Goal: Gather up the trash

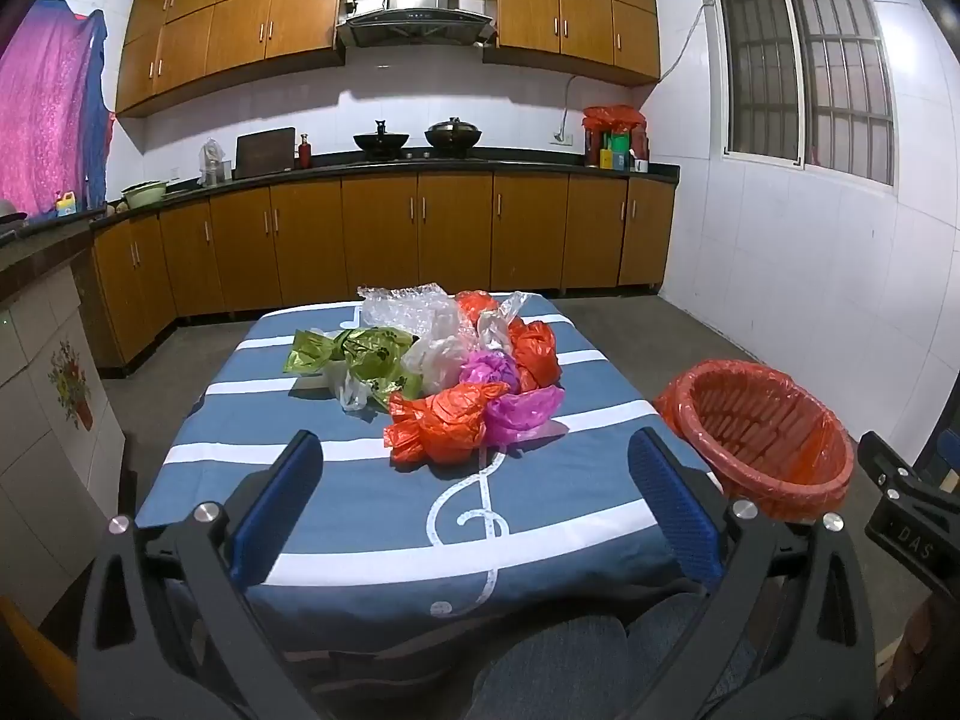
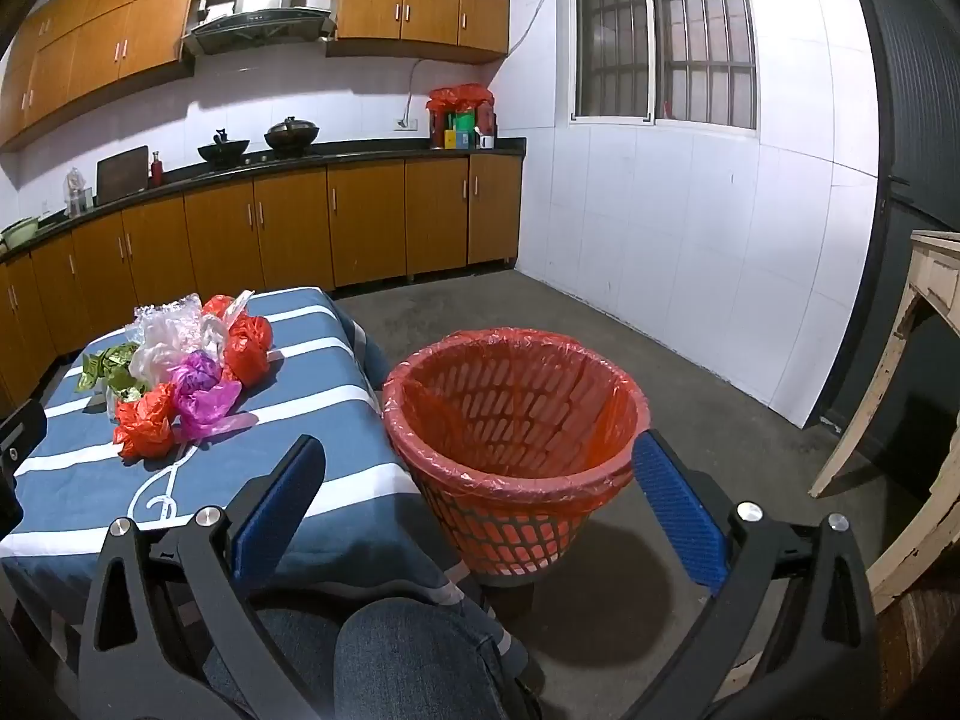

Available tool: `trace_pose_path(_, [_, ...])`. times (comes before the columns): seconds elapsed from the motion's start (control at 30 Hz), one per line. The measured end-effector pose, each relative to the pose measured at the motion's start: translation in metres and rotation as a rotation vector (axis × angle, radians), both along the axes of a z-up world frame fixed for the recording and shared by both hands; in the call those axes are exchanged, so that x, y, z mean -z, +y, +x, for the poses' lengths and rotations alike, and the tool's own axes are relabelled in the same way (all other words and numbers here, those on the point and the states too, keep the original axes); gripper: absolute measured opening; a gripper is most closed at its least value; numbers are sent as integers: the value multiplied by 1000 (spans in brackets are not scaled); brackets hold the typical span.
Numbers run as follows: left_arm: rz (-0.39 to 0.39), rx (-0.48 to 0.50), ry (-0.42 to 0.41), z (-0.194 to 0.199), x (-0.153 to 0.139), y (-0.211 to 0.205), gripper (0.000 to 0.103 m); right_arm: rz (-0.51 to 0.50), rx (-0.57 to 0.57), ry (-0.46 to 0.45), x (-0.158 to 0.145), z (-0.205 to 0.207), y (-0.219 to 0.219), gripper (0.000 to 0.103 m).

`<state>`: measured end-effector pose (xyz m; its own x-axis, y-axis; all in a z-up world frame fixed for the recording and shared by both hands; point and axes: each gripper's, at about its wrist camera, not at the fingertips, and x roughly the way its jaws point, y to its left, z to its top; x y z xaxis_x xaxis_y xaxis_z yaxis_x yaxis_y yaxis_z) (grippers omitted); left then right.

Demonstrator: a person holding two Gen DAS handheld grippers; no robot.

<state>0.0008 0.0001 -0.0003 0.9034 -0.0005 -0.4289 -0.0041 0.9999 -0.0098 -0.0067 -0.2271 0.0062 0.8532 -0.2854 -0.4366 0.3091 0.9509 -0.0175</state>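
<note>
A pile of crumpled plastic bags lies on the blue striped tablecloth (image 1: 372,510): an orange bag (image 1: 441,423) nearest, a purple bag (image 1: 516,402), a green bag (image 1: 366,360), white and clear bags (image 1: 438,342) and another orange bag (image 1: 537,348). The pile also shows in the right wrist view (image 2: 180,372). A red basket lined with a red bag (image 2: 510,420) stands on the floor right of the table, also in the left wrist view (image 1: 762,438). My left gripper (image 1: 474,474) is open and empty, short of the pile. My right gripper (image 2: 480,480) is open and empty before the basket.
Wooden kitchen cabinets (image 1: 384,228) and a counter with pots run along the far wall. A white tiled wall (image 2: 690,240) is at the right. A worn wooden table (image 2: 924,372) stands at the far right. A person's knees in jeans (image 2: 408,654) are below the grippers.
</note>
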Motion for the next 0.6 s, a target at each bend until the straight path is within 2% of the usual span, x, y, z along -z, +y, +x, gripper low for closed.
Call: trace_pose_path(0.6, [1,0,4,0,0,0,99,2,1,4,-2,3,3,101])
